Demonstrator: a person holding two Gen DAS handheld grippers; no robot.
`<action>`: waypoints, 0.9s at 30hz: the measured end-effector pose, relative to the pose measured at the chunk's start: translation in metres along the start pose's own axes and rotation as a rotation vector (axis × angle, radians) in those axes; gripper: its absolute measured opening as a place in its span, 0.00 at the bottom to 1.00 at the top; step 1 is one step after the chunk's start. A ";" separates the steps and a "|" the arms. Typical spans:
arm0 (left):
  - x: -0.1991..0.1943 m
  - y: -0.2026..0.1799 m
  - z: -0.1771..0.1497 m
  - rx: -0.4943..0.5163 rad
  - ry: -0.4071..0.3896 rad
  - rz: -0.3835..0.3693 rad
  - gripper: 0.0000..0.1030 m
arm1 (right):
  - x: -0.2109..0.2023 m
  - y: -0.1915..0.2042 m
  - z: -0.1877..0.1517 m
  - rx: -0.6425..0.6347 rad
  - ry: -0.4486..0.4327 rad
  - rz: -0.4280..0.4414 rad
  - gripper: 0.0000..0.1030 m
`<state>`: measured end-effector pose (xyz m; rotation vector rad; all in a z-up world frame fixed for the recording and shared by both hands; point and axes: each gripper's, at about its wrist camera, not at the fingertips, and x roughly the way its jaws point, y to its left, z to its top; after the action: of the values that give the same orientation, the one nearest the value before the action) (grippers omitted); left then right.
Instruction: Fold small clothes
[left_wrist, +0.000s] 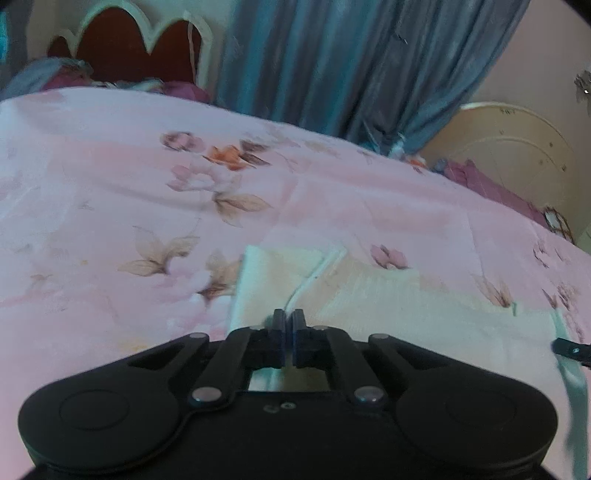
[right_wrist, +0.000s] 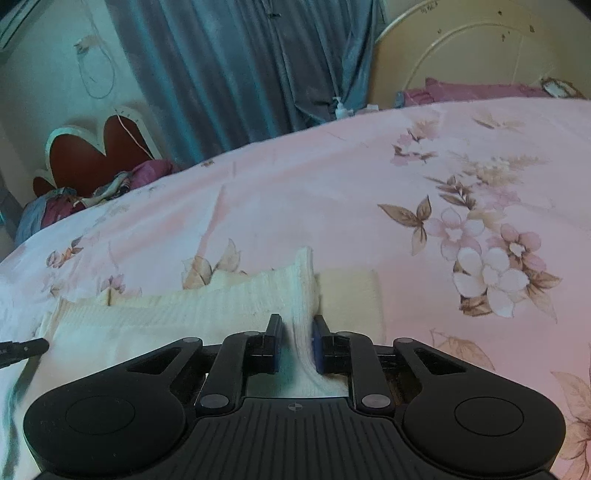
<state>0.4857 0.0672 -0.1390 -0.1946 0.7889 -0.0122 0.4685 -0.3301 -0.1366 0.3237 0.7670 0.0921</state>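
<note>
A small cream ribbed garment (left_wrist: 406, 306) lies on the pink floral bedspread (left_wrist: 147, 177). My left gripper (left_wrist: 288, 318) is shut on a thin white edge of the garment near its left side. In the right wrist view the same garment (right_wrist: 166, 314) stretches leftward, and my right gripper (right_wrist: 297, 325) is shut on a bunched fold of it that rises between the fingers. Each gripper's tip shows at the edge of the other's view: the right one (left_wrist: 570, 349) and the left one (right_wrist: 26, 347).
The bedspread (right_wrist: 369, 192) covers the bed. A red scalloped headboard (left_wrist: 125, 44) with rumpled bedding is at one end, blue curtains (left_wrist: 351, 62) hang behind, and a cream round board (right_wrist: 480, 48) with purple cloth stands at the other end.
</note>
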 end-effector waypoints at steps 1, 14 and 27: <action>0.001 0.002 -0.003 -0.003 -0.006 0.014 0.03 | 0.004 -0.001 -0.001 -0.019 0.000 -0.051 0.10; -0.035 -0.014 0.001 0.061 -0.084 0.036 0.21 | -0.037 0.024 -0.001 -0.107 -0.107 -0.052 0.61; -0.025 -0.050 -0.039 0.132 0.072 -0.004 0.25 | -0.027 0.080 -0.057 -0.302 0.001 -0.049 0.61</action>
<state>0.4437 0.0134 -0.1388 -0.0705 0.8563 -0.0749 0.4124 -0.2450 -0.1310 0.0176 0.7495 0.1600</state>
